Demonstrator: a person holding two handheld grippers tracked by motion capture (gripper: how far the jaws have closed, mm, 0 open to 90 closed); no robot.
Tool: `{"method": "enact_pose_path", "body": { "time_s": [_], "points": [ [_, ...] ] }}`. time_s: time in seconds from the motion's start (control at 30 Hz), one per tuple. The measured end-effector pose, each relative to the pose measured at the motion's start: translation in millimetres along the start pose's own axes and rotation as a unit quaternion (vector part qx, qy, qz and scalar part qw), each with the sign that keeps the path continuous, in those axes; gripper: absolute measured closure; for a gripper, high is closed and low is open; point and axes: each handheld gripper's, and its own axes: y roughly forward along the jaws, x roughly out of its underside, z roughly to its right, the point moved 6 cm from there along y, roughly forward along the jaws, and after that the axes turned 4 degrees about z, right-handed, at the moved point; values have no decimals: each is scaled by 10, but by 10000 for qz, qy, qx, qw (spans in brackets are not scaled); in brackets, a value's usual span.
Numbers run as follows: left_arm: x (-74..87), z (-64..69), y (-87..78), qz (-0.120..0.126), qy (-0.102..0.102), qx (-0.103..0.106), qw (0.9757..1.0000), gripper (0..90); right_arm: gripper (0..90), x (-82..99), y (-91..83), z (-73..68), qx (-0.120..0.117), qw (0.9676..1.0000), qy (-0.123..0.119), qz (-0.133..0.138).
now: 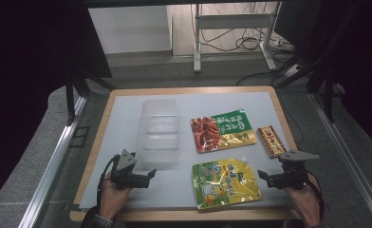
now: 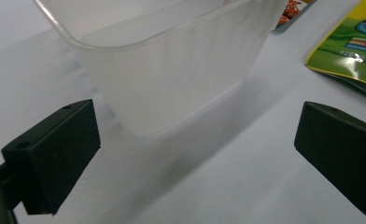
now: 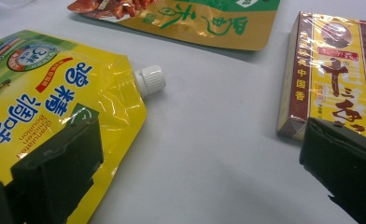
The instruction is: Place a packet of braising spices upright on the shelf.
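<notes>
A clear plastic container (image 1: 160, 132) stands at the left middle of the white mat; its near wall (image 2: 172, 79) rises just ahead of my left gripper (image 2: 197, 128). That gripper (image 1: 146, 176) is open with nothing between its jaws. A yellow spouted pouch (image 1: 225, 183) lies at the front, and its white cap (image 3: 149, 78) points away from me. Behind it lie a green and gold food packet (image 1: 222, 129) and a brown and yellow box (image 1: 271, 141). My right gripper (image 1: 265, 179) hovers open between the pouch (image 3: 41, 93) and the box (image 3: 333, 74), holding nothing (image 3: 204, 135).
The white mat (image 1: 117, 118) covers a wooden table with a raised edge (image 1: 189, 89). Aluminium rails (image 1: 56, 156) run along both sides. A metal stand (image 1: 197, 42) and floor cables (image 1: 243, 40) sit beyond the far edge. Dark curtains hang left and right.
</notes>
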Motion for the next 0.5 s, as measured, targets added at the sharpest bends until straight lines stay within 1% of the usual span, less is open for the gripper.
{"method": "enact_pose_path", "body": {
  "time_s": [0.1,0.23,0.3,0.37,0.47,0.5],
  "points": [
    [-3,47,7,13,1,123,9999,3,0,-1,0,5,0,10000,31,20],
    [-8,82,17,2,-18,205,9998,2,0,2,2,5,4,10000,30,-3],
    [-8,103,29,-25,-23,210,9998,0,0,6,6,4,8,10000,27,-27],
    [-8,113,36,-45,28,210,9998,0,0,6,8,4,6,10000,25,-29],
    [-14,129,36,-42,47,206,9998,0,0,6,7,5,9,10000,27,-28],
    [-18,140,36,-37,37,232,9997,0,0,6,7,5,7,10000,30,-26]
  ]
}}
